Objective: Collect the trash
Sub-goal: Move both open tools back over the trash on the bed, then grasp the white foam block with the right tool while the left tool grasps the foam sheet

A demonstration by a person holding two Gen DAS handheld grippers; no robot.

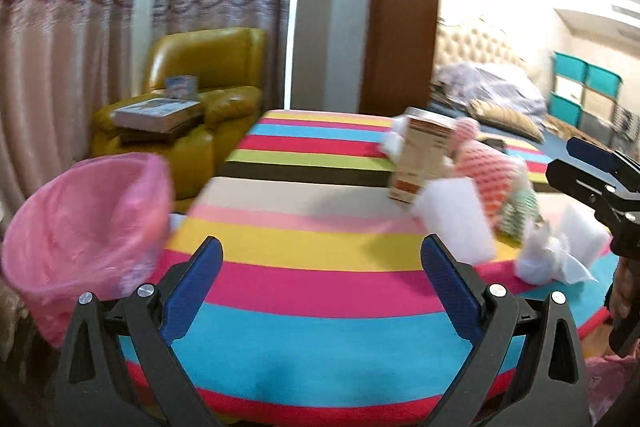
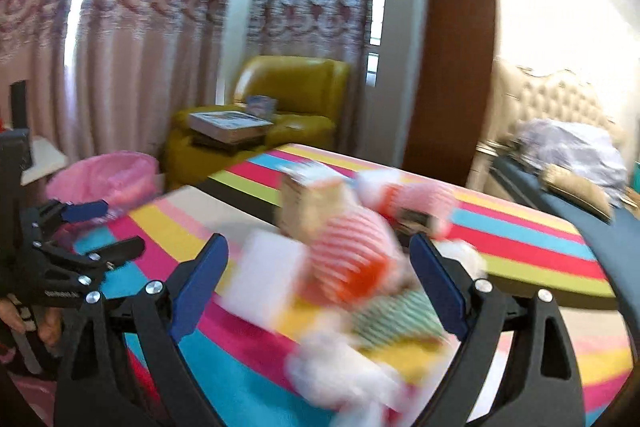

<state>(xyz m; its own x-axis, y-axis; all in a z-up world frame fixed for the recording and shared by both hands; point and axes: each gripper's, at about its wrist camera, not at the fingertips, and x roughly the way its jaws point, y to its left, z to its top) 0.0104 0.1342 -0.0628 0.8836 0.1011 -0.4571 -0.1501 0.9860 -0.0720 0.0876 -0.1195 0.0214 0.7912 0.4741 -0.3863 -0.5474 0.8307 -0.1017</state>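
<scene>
Both my claws gape wide, holding nothing: left claw [image 1: 322, 281] over bare cloth [image 1: 312, 235], right claw [image 2: 318, 277] facing the trash pile [image 2: 348, 267] on the table, ready to scoop toward the bin [image 1: 86, 223] beside it

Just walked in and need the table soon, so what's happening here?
A person holds a gripper in each hand over the striped table, collecting trash. Both the left gripper and the right gripper are open and empty. A carton, crumpled tissues and wrappers lie on the table; the pink-lined bin stands beside it.
</scene>
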